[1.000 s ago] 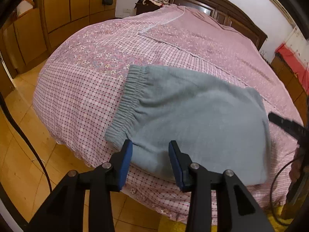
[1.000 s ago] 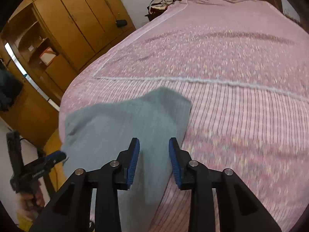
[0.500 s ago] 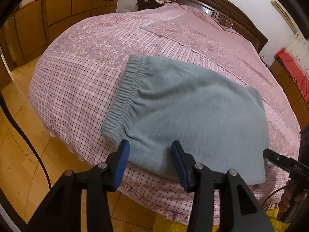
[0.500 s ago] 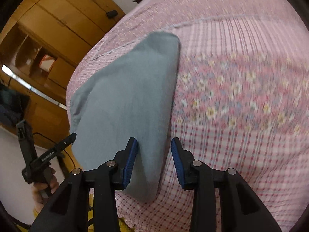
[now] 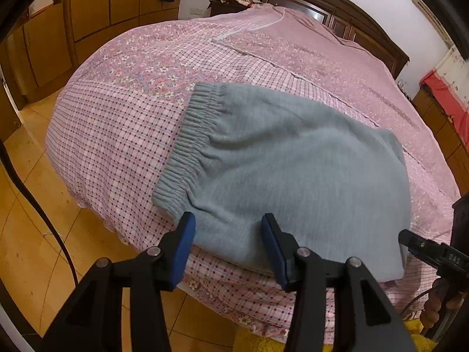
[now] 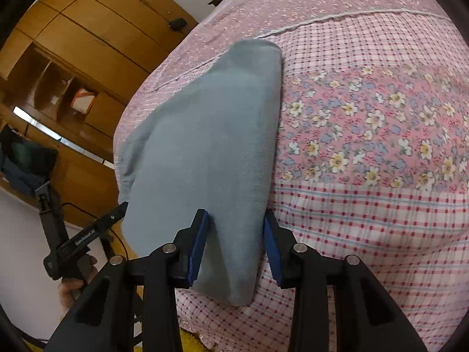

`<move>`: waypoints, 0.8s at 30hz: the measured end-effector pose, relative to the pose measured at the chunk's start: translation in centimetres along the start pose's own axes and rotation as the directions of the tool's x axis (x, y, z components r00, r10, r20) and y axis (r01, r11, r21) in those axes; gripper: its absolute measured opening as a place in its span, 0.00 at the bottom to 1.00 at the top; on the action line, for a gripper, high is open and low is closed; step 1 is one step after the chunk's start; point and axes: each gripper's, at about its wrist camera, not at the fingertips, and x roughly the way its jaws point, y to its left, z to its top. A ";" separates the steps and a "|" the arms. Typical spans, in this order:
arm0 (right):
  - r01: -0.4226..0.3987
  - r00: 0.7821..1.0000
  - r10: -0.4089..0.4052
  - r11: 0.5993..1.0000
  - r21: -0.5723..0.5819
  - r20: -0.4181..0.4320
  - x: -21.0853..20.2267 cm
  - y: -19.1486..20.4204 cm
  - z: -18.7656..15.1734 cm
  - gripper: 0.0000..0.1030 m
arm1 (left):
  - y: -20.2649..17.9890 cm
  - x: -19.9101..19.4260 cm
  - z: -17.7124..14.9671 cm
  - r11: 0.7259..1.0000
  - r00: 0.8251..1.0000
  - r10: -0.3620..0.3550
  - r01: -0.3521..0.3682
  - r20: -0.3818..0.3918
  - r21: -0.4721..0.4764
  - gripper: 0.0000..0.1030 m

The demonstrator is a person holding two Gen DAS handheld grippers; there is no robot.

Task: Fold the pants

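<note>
Grey pants [image 5: 293,170] lie folded into a compact pad at the near edge of the bed [image 5: 123,135], on its pink checked and flowered cover, the elastic waistband [image 5: 190,146] at the left end and a smooth folded end at the right. This near-edge placement keeps both ends within reach of a person standing at the bedside. The left gripper [image 5: 228,248] is poised at the near edge just right of the waistband, jaws spread to either side of the cloth and not pressing on it. The right gripper [image 6: 236,249] straddles the near corner of the right end, also spread; its left pad looks to touch the fabric without pinching it. One gripper at each end suggests a symmetric hold, so that the pad can be lifted or doubled without twisting. Judged from this layout, the fold is well advanced. The wardrobe [image 6: 73,58] stands beyond the bed's left side.
</note>
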 end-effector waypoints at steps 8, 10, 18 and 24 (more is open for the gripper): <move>0.013 0.999 -0.014 1.000 -0.008 -0.044 2.5 0.1 -0.2 0.38 | 0.3 0.1 0.0 1.000 1.000 -0.016 0.016 -0.001 -0.013 0.49; 0.008 0.999 -0.009 1.000 -0.011 -0.048 2.8 0.2 -0.2 0.38 | 0.2 0.1 0.0 1.000 1.000 -0.013 0.013 0.000 -0.009 0.49; -0.027 0.999 0.027 1.000 -0.009 -0.029 2.8 0.4 -0.4 0.28 | 0.1 0.0 0.0 1.000 1.000 -0.004 0.004 0.005 -0.005 0.49; -0.002 1.000 0.003 0.999 -0.052 0.012 2.0 1.9 -0.5 0.16 | -0.3 0.0 0.0 1.000 1.000 0.021 -0.021 0.013 0.016 0.49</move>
